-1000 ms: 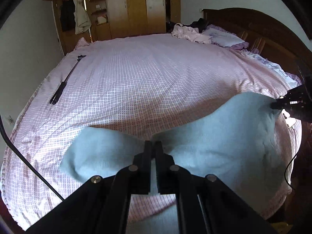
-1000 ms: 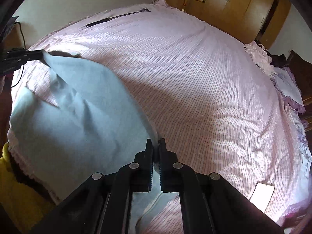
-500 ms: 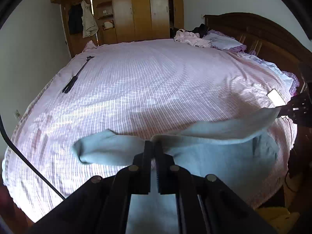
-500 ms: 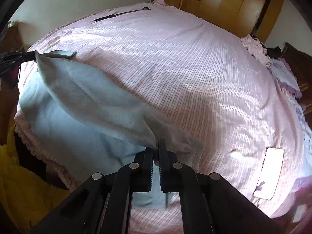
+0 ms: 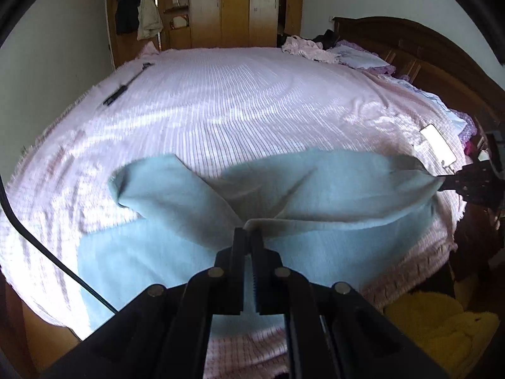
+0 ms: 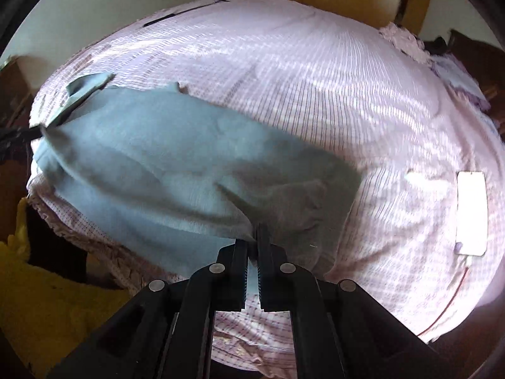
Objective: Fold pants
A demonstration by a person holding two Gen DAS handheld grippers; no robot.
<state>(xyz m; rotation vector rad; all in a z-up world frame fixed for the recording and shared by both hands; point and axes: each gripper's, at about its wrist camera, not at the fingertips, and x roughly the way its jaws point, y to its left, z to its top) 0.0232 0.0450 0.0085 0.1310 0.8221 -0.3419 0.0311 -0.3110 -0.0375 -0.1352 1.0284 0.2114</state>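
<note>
Nearest you, your left hand-held gripper is clamped on an edge of the soft light-blue fabric pants, and your right hand-held gripper is pinched on another edge. The pants lie at the near side of the wide bed with a pink checked cover, one layer drawn over the lower one. I judge a first fold half laid; flattening and further folds remain. Beyond lies a white flat phone.
</note>
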